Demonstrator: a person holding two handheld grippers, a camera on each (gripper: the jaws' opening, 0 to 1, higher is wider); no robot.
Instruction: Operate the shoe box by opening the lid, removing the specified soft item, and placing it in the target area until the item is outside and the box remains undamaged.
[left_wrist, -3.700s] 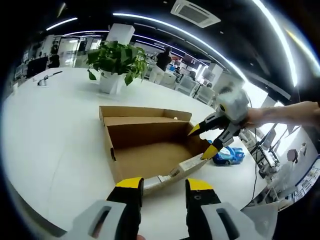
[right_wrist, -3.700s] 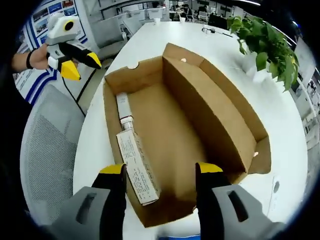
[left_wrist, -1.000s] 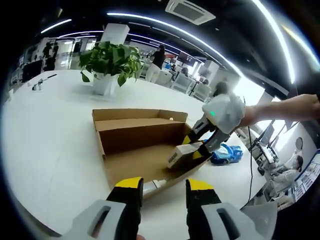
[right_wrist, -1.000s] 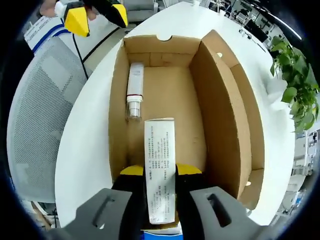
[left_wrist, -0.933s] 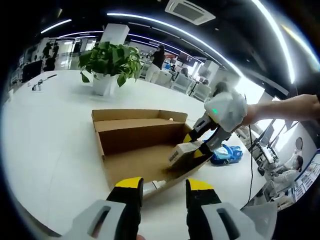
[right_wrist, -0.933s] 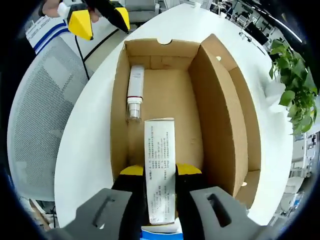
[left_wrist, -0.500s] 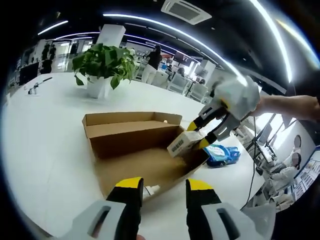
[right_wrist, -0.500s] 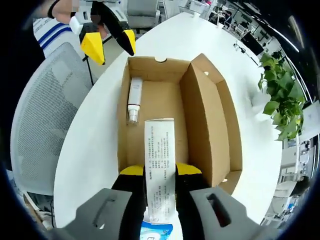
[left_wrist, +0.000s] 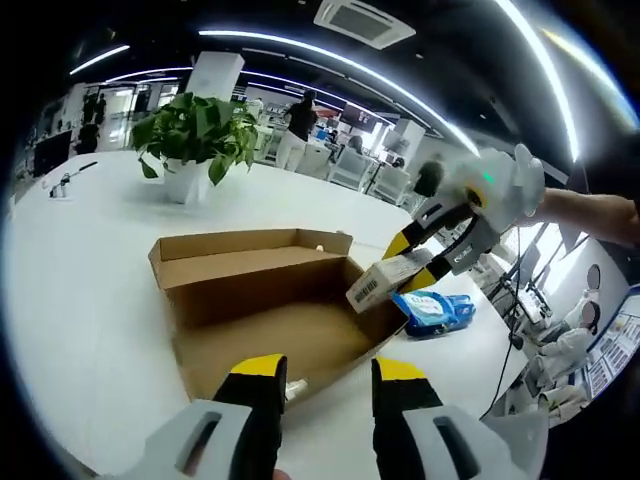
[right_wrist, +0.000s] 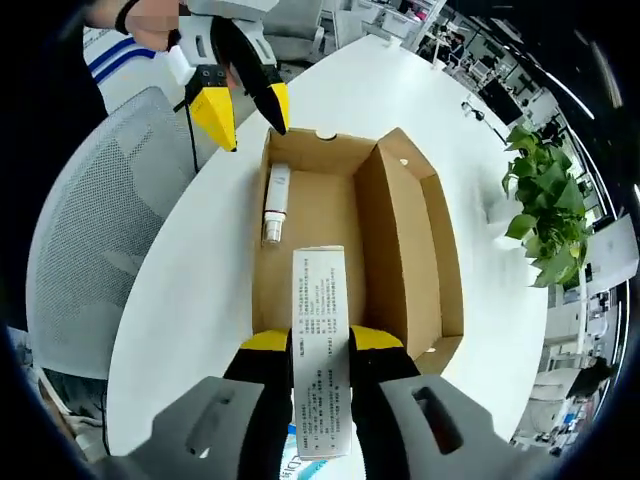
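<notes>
The open cardboard shoe box (left_wrist: 262, 300) lies on the white table (left_wrist: 80, 270), its lid folded back along the far side. My right gripper (left_wrist: 408, 266) is shut on a white printed carton (left_wrist: 386, 281) and holds it in the air over the box's right end. In the right gripper view the carton (right_wrist: 320, 350) sticks out between that gripper's (right_wrist: 320, 342) jaws, above the box (right_wrist: 405, 250). A white tube (right_wrist: 275, 204) lies on the box floor. My left gripper (left_wrist: 328, 368) is open in front of the box and holds nothing; it appears as the left gripper (right_wrist: 250, 128) beyond the box's far end.
A blue soft pack (left_wrist: 432, 310) lies on the table right of the box, also seen as the blue pack (right_wrist: 300, 462) under the carton. A potted plant (left_wrist: 190, 135) stands behind the box. A grey mesh chair (right_wrist: 85, 240) sits beside the table edge. People and desks are far off.
My right gripper has lifted the white carton up out of the box and backed off. The left gripper stays open and has shifted slightly. The tube has not moved.
</notes>
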